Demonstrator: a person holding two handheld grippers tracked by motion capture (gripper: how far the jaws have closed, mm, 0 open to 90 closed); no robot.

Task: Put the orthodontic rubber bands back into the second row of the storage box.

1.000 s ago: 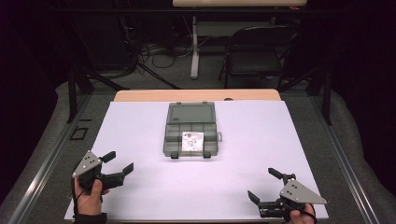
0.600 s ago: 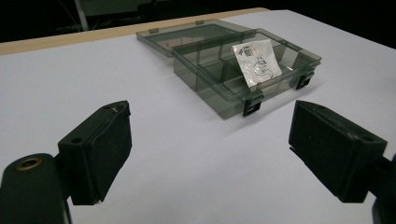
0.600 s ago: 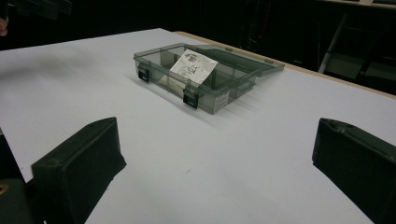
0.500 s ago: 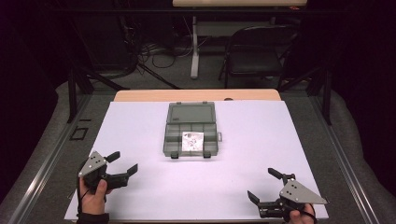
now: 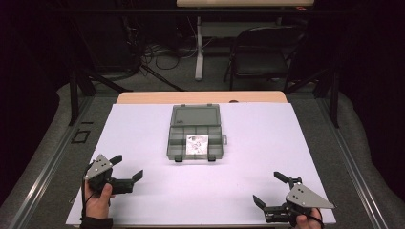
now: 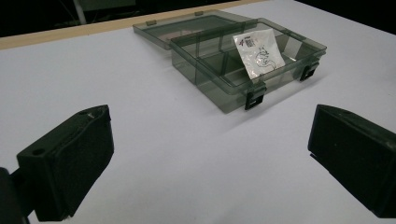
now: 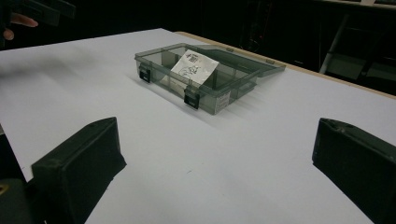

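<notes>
White sheeting [image 5: 286,143] covers the table in front of you, with a dark room, a folding chair [image 5: 260,57] and floor cables [image 5: 157,55] beyond its far edge. Your left gripper [image 5: 128,168] sits low near the front left corner, jaws spread wide with nothing between them. Ahead of it and off to its right lies a smoky plastic box [image 6: 224,70], lid folded flat behind it, two black latches facing you. A small white packet [image 6: 258,52] with dark print leans inside a middle compartment. Your right gripper [image 5: 273,189] rests near the front right corner, its jaws likewise wide apart and empty. From it the box [image 7: 205,77] lies ahead and to its left, well apart from both jaws, the packet [image 7: 194,66] propped against a divider.
</notes>
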